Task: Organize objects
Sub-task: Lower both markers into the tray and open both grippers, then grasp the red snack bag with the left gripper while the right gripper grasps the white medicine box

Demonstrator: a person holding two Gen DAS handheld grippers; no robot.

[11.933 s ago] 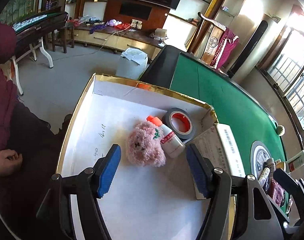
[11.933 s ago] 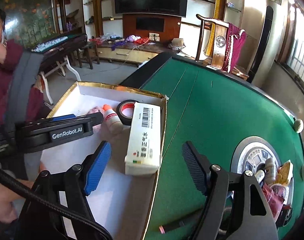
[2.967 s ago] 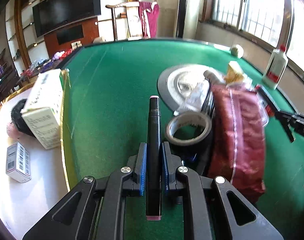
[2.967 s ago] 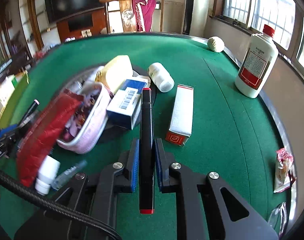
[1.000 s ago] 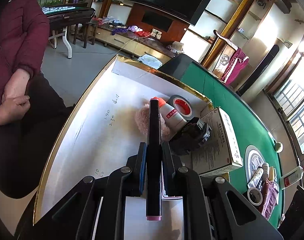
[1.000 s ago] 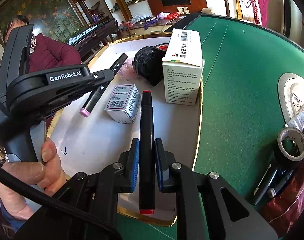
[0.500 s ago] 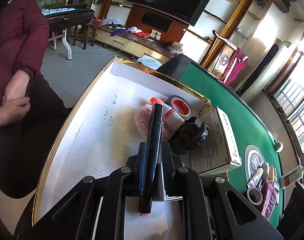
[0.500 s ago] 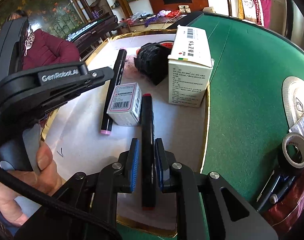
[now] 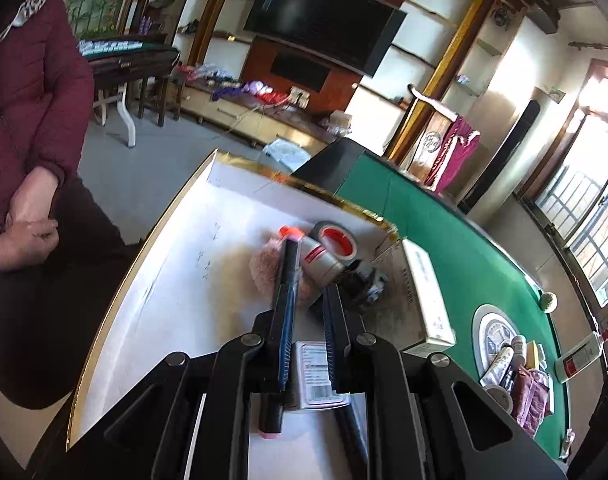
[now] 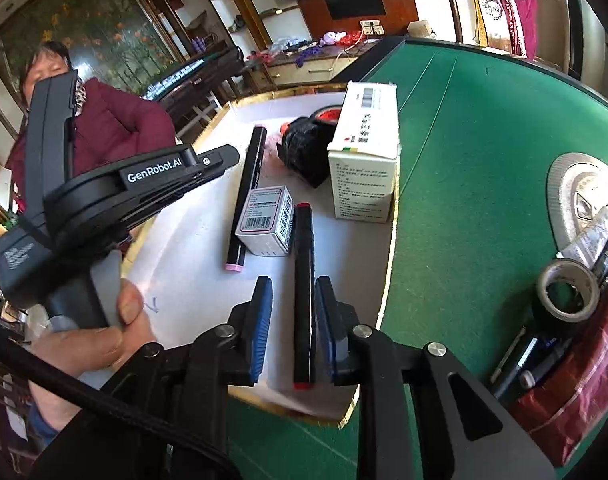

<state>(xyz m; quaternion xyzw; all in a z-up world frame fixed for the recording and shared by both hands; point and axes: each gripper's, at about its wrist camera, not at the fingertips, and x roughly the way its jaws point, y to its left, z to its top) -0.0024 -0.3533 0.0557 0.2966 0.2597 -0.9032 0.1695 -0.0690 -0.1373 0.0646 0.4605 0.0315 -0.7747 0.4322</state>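
Observation:
Both grippers hover over the white tray (image 10: 387, 264) with its gold rim. A black marker with a pink end (image 10: 246, 196) lies flat in it, left of a small barcode box (image 10: 264, 220). My left gripper (image 9: 307, 300) is above that marker (image 9: 282, 292). Its jaws stand narrowly apart with only the small box (image 9: 318, 372) showing in the gap. A black marker with a red end (image 10: 304, 280) lies on the tray between the opening jaws of my right gripper (image 10: 294, 282). It rests beside the right pad, clear of the left pad.
At the tray's far end are a tall white carton (image 10: 364, 168), a black bundle (image 10: 304, 152), a red-cored tape roll (image 9: 336, 240), an orange-capped bottle (image 9: 320, 260) and a pink plush (image 9: 264, 268). On the green felt (image 10: 484, 120) are a grey tape roll (image 10: 568, 288) and a red pouch (image 10: 576, 392). A person in maroon (image 9: 36, 100) sits left.
A second ago each gripper was shut on its marker. The pink-ended marker tipped out and now lies in the tray. The right jaws have parted and the red-ended marker rests on the tray.

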